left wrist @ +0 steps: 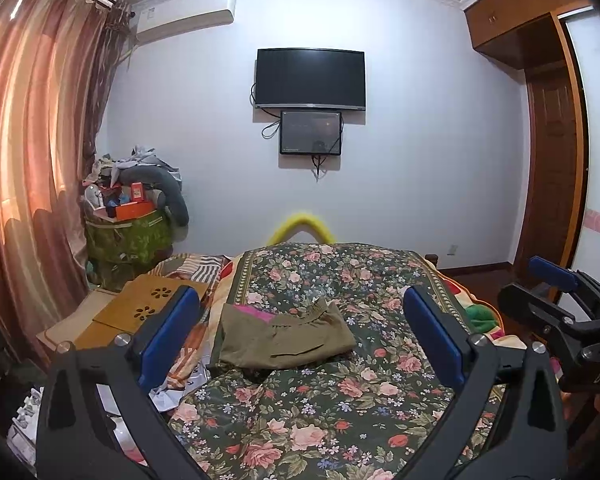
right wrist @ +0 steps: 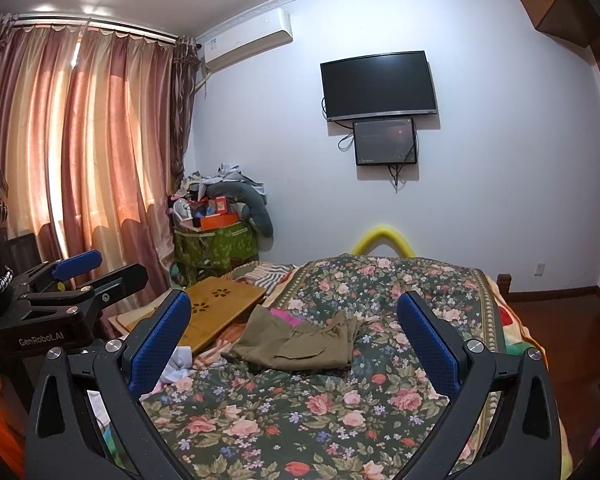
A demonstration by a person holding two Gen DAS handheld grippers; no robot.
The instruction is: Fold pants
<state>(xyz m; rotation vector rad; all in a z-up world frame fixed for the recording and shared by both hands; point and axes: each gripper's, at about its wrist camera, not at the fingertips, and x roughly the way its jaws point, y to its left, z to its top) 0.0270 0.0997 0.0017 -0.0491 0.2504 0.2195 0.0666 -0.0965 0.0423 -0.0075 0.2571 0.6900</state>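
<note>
- The left hand-held gripper (left wrist: 300,332) hovers above a floral bedspread (left wrist: 300,420), jaws spread wide and holding nothing.
- The right hand-held gripper (right wrist: 294,336) hangs alongside it, equally wide open and empty.
- The olive pants (left wrist: 284,338), folded into a compact bundle, lie on the bed ahead of both, framed between their blue pads (left wrist: 168,336).
- A wooden tray (right wrist: 216,308) rests beyond the left pad.
</note>
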